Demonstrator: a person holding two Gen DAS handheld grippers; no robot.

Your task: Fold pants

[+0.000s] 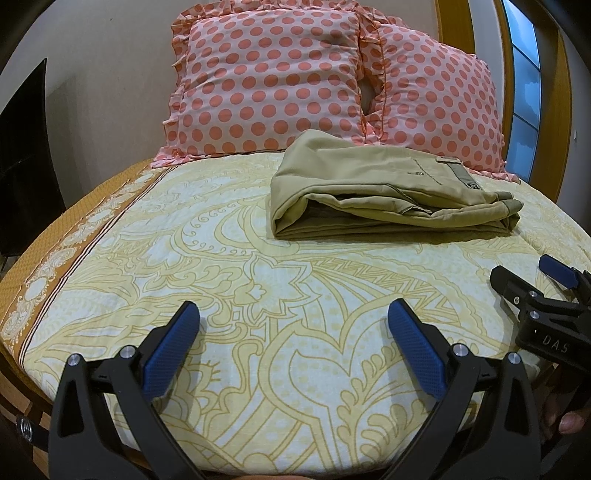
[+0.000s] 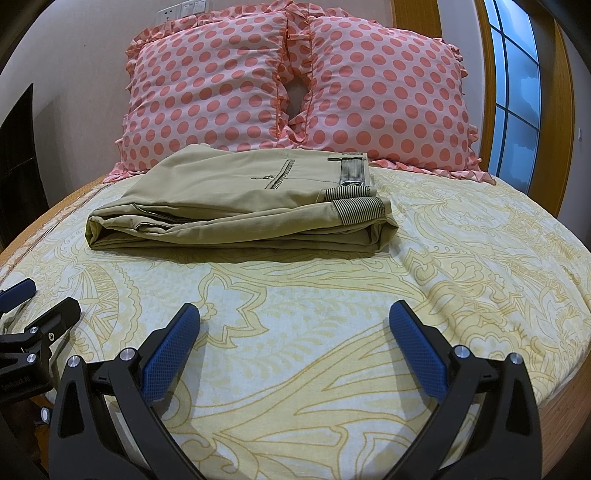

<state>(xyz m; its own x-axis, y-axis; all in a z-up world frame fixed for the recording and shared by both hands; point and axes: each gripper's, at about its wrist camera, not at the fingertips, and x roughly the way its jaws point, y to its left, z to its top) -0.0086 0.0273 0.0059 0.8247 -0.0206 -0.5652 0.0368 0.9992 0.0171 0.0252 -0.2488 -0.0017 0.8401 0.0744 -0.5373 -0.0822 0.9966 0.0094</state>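
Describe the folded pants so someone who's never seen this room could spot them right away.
Start at the two pink polka-dot pillows at the head of the bed. Just in front of them, on the yellow patterned bedsheet, lies a flat folded bundle: the khaki pants. Plain tan cloth with striped waistband lining sets them apart.

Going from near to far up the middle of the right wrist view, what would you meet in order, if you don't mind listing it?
Right gripper, open over the bed → bare patterned bedsheet → folded khaki pants → two polka-dot pillows leaning against the wall.
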